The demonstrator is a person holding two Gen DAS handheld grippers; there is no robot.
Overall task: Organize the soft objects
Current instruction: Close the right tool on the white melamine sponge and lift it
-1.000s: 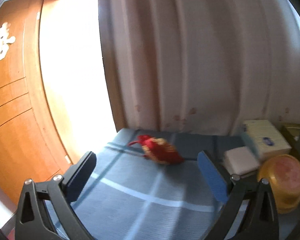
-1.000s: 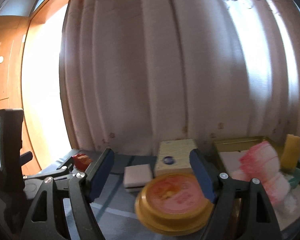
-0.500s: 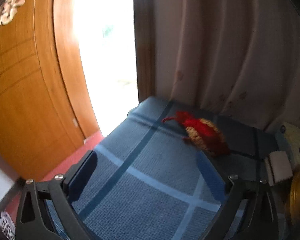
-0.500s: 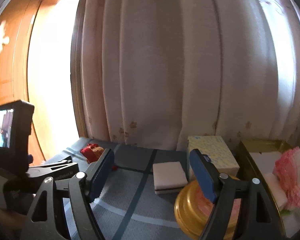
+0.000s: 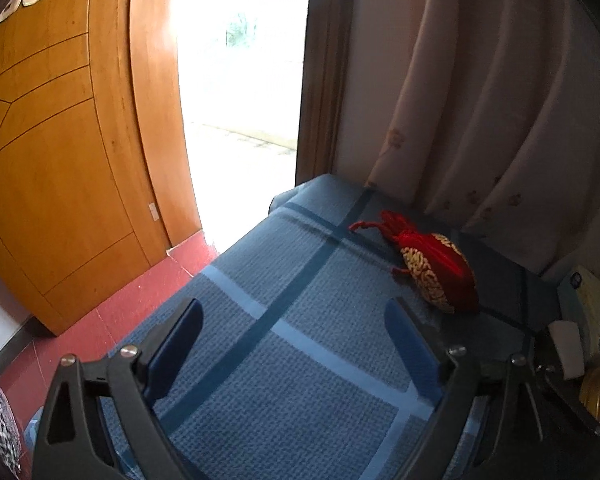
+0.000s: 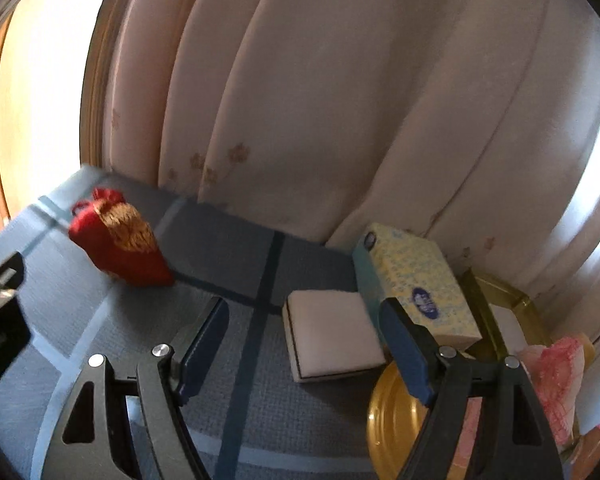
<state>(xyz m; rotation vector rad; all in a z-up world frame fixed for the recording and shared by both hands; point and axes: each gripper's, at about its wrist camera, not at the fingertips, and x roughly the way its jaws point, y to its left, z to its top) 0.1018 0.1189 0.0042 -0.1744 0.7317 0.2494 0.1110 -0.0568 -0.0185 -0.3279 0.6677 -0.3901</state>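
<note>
A red drawstring pouch [image 5: 440, 276] with gold embroidery lies on the blue checked tablecloth [image 5: 284, 384], ahead and to the right of my left gripper [image 5: 294, 344]. Its jaws are wide and closing, with only cloth between them. In the right wrist view the same pouch [image 6: 120, 240] sits at the far left. My right gripper [image 6: 304, 344] hovers open over the cloth. A white folded pad [image 6: 332, 336] lies just ahead, close to the right finger [image 6: 404, 352] and not touched by it.
A yellow tissue box [image 6: 412, 280] stands behind the pad. A gold round tin [image 6: 396, 420] and a gold tray [image 6: 500, 300] with pink cloth [image 6: 556, 376] are on the right. A curtain hangs at the back; a wooden door [image 5: 60, 160] is left of the table.
The left view has swung toward the door, and the pouch has slid to its right. The right view has moved left and down, bringing the white pad between its fingers and the pouch into sight.
</note>
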